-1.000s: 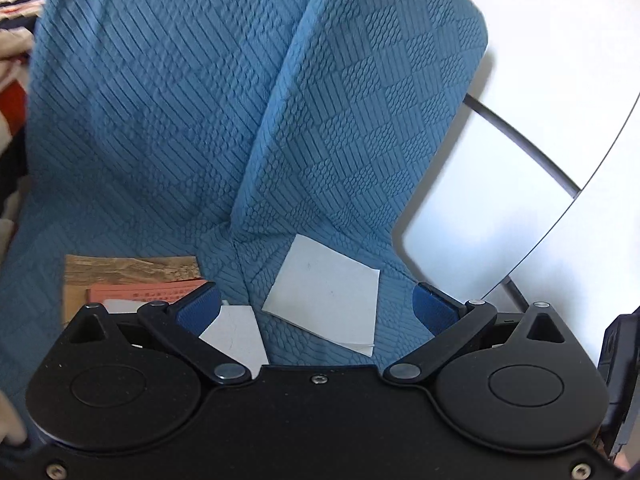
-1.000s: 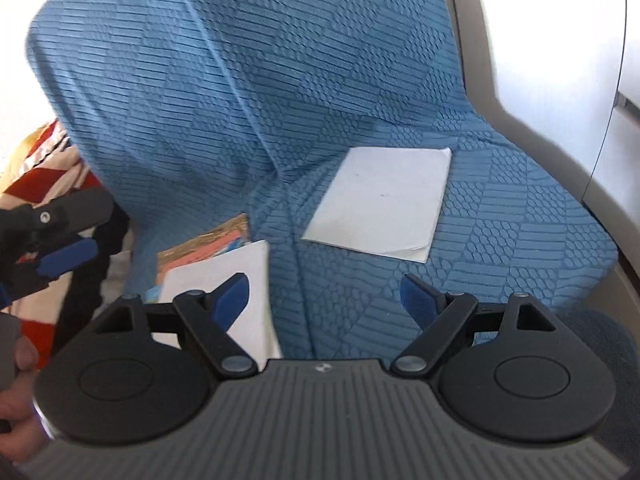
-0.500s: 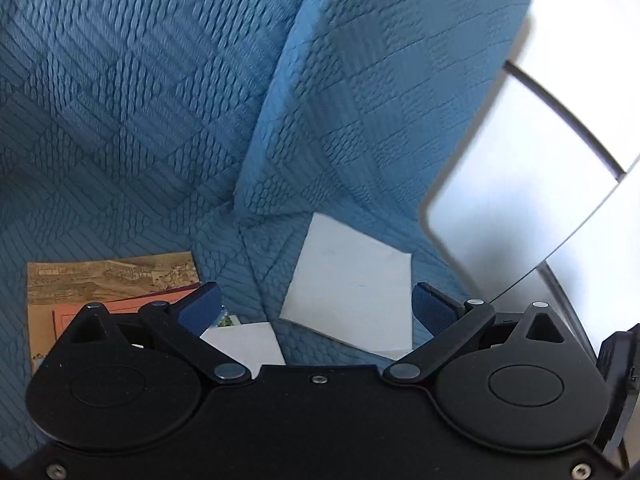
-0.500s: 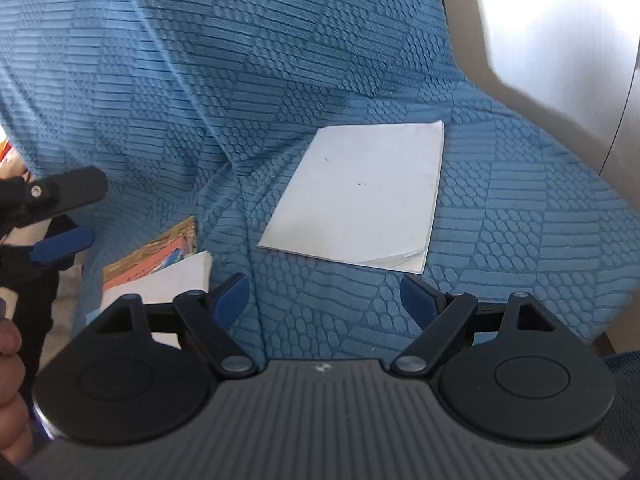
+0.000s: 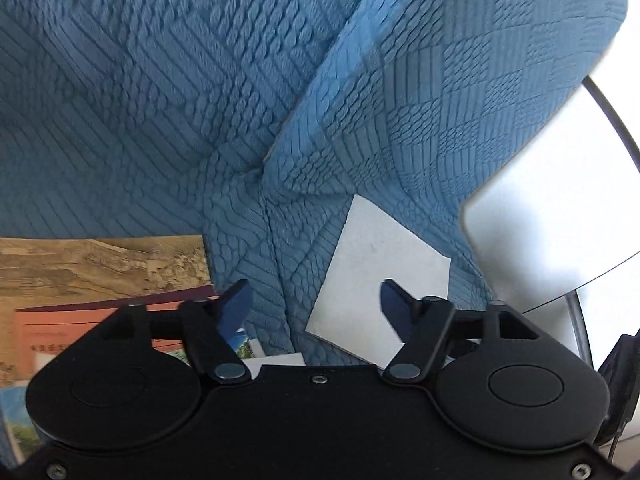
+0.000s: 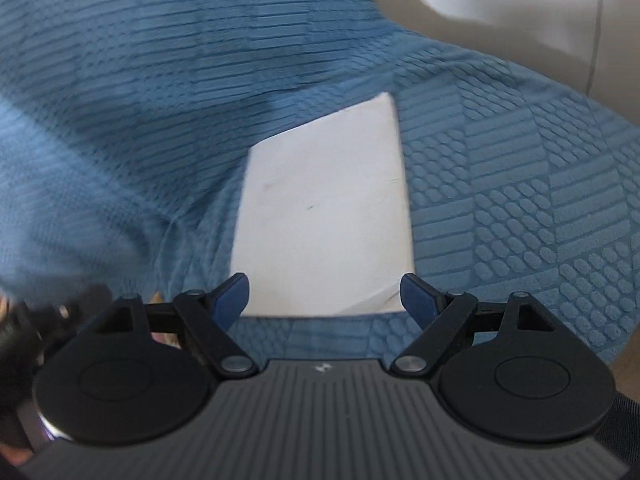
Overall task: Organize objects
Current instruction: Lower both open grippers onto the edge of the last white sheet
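Left gripper (image 5: pixel 314 307): jaws partway apart, just been closing, nothing between the blue pads (image 5: pixel 234 306), only air above the blue quilted cover (image 5: pixel 180 100). Right pad in front of the lower edge of a white booklet (image 5: pixel 372 280), not clearly touching it. Booklet flat on the seat, tilted, one corner toward the fold where seat meets backrest. Left of the gripper, a stack of printed papers: a tan sheet with a landscape print (image 5: pixel 100 264) at the back, an orange-red card (image 5: pixel 80 328) over it, a glimpse of a greenish picture (image 5: pixel 248 346) and a white sheet (image 5: pixel 276 360) just behind the gripper body. Further right, a pale chair shell (image 5: pixel 552 220) beyond the cover's edge, bright with light. Right gripper (image 6: pixel 325 298): jaws wide, empty, pads (image 6: pixel 418 296) on either side of the near end of the white booklet (image 6: pixel 324 216), apart from it as far as can be told; view blurred with motion. Booklet flat on the blue cover (image 6: pixel 520 200), long side running away from the gripper, near right corner slightly curled. At the lower left edge, a dark blurred shape and part of a hand (image 6: pixel 16 454), too smeared to read. Upper right, a pale surface (image 6: pixel 520 8) past the edge of the cover.
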`<move>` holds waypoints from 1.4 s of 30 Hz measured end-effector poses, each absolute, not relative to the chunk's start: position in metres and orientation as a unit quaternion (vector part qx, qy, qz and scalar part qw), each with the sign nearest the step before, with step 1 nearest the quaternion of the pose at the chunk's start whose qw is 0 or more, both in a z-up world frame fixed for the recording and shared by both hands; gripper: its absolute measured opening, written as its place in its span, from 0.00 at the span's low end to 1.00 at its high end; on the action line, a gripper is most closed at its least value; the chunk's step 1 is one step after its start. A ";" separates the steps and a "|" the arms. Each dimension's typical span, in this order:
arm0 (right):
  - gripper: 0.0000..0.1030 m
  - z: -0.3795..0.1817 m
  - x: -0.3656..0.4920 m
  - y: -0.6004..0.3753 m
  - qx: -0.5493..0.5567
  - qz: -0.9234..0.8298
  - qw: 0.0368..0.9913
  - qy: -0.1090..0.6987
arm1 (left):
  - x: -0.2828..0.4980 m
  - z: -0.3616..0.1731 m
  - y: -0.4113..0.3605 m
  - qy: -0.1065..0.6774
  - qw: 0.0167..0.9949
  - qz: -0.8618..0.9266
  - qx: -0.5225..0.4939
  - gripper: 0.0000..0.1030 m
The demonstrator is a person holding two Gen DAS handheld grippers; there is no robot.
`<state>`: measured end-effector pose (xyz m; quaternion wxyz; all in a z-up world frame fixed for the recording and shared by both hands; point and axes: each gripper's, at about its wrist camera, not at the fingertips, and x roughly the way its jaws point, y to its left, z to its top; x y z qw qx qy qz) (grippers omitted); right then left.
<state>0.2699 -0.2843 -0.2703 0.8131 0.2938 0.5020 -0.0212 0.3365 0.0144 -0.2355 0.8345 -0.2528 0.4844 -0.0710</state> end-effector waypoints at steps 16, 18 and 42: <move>0.49 -0.288 0.283 -0.305 0.317 -0.078 0.793 0.514 | 0.364 -0.287 -0.024 0.551 0.789 -0.128 -0.238 0.39; 0.46 -0.289 0.282 -0.304 0.317 -0.079 0.793 0.514 | 0.367 -0.292 -0.029 0.556 0.788 -0.129 -0.230 0.39; 0.44 -0.293 0.287 -0.301 0.314 -0.089 0.805 0.496 | 0.386 -0.319 -0.030 0.583 0.748 -0.128 -0.289 0.42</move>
